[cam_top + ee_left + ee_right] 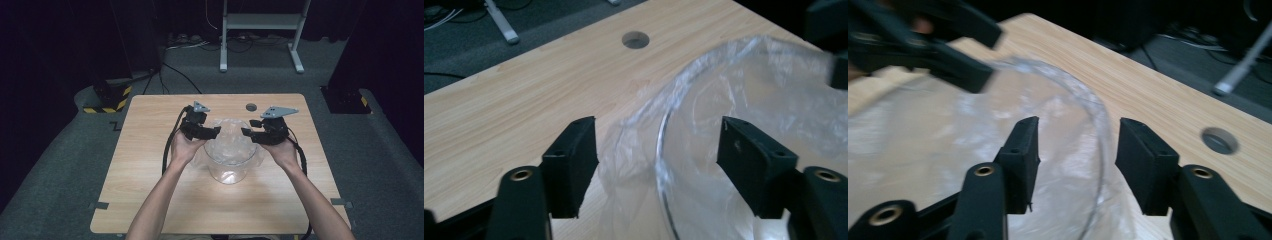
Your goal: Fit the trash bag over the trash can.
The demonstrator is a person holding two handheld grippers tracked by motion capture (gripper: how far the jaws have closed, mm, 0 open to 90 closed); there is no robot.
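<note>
Plainly, no writing can be read anywhere. A clear bowl (229,159) lined with a thin plastic bag (231,142) sits mid-table (150,190). The left gripper (216,131) and right gripper (246,132) face each other across its rim, hands palm-in; each one's jaws are spread, straddling rim and plastic.

Wooden table (150,200) — bag-lined glass bowl (229,167)

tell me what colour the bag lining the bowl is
Clear, see-through plastic bag draped over a clear bowl; best in the left gripper view.
</note>
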